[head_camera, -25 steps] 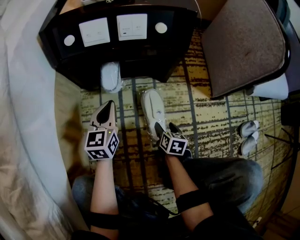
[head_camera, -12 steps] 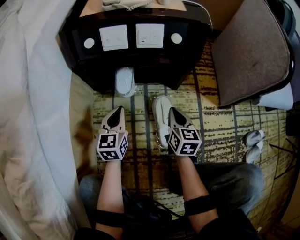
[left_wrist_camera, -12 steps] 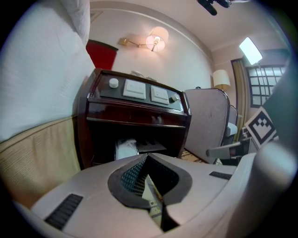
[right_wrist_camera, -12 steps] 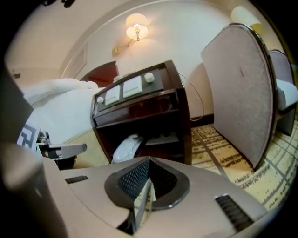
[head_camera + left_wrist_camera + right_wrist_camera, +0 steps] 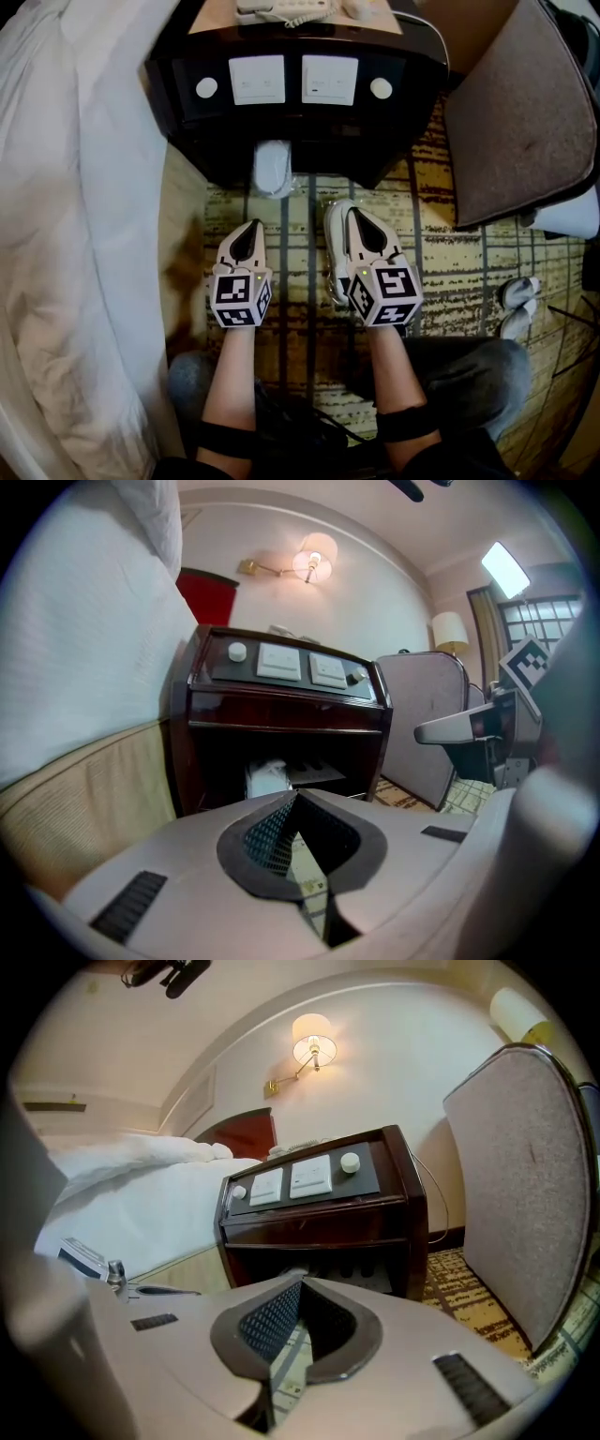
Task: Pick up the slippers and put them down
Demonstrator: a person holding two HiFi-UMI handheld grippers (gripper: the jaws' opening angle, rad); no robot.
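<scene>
One white slipper lies on the patterned carpet, its right side hidden behind my right gripper. That gripper hovers above it, shut, with nothing between its fingers; in the right gripper view its jaws meet empty. A second white slipper sits in the nightstand's lower shelf, also seen as a slipper in the left gripper view. My left gripper is shut and empty, pointing at the shelf a short way in front of that slipper.
A dark nightstand with switch panels stands ahead. A bed with a white sheet fills the left. A cushioned chair stands at the right, with another pair of white slippers near it. The person's knees are below.
My right gripper was open and low at the slipper on the carpet; it has shut and risen without it. The slipper stays on the carpet. The left gripper has barely moved.
</scene>
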